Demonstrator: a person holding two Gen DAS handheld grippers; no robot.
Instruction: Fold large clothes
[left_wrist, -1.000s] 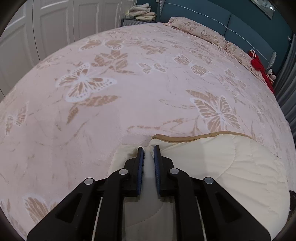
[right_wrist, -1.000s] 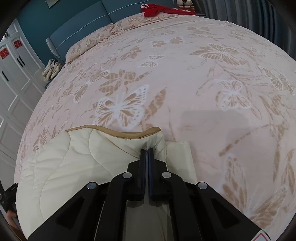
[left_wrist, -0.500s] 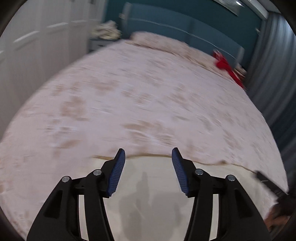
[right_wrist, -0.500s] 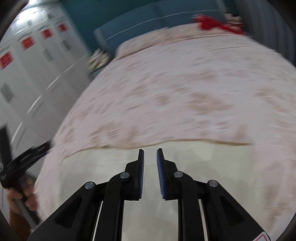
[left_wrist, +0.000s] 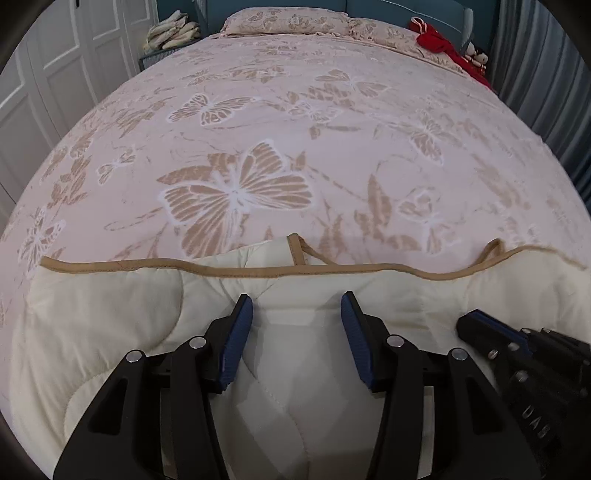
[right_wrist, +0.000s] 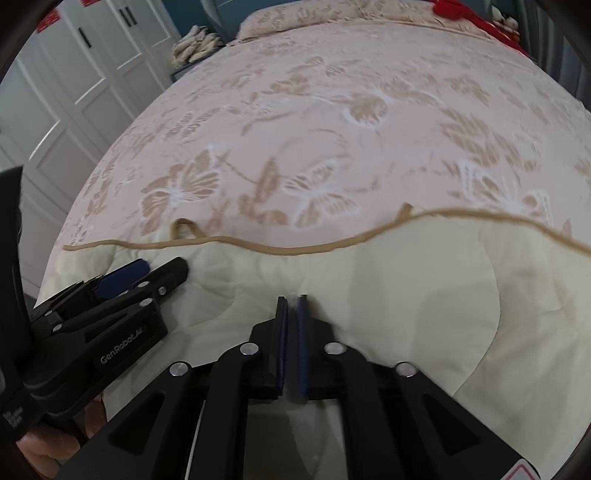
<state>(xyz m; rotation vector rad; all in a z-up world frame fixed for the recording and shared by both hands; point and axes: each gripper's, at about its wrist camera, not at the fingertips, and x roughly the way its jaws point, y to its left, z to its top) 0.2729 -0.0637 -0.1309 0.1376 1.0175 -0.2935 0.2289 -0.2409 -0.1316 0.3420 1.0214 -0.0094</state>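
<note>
Nearest the cameras, the left gripper (left_wrist: 296, 325) hovers over the cream quilted garment (left_wrist: 122, 317) with its blue pads spread wide and nothing between them. The right gripper (right_wrist: 291, 325) has its pads drawn to a narrow slit; whether a pinch of cloth sits in that slit I cannot tell, as the tips are blurred. The garment lies flat along the near edge of the bed (left_wrist: 332, 129), its tan trim (left_wrist: 258, 274) running across the far side with two small loops standing up.

By my judgement one fold is laid and the hands are between grips. The next move calls for each gripper to take a fresh hold on an edge or corner before lifting it over.

Only the left view shows the middle strap meeting the trim. Only the right view shows the left gripper from the side, and a bit of the hand (right_wrist: 48, 448) holding it. Farther off lie pillows (left_wrist: 288, 18) and red clothes (left_wrist: 439, 40).
</note>
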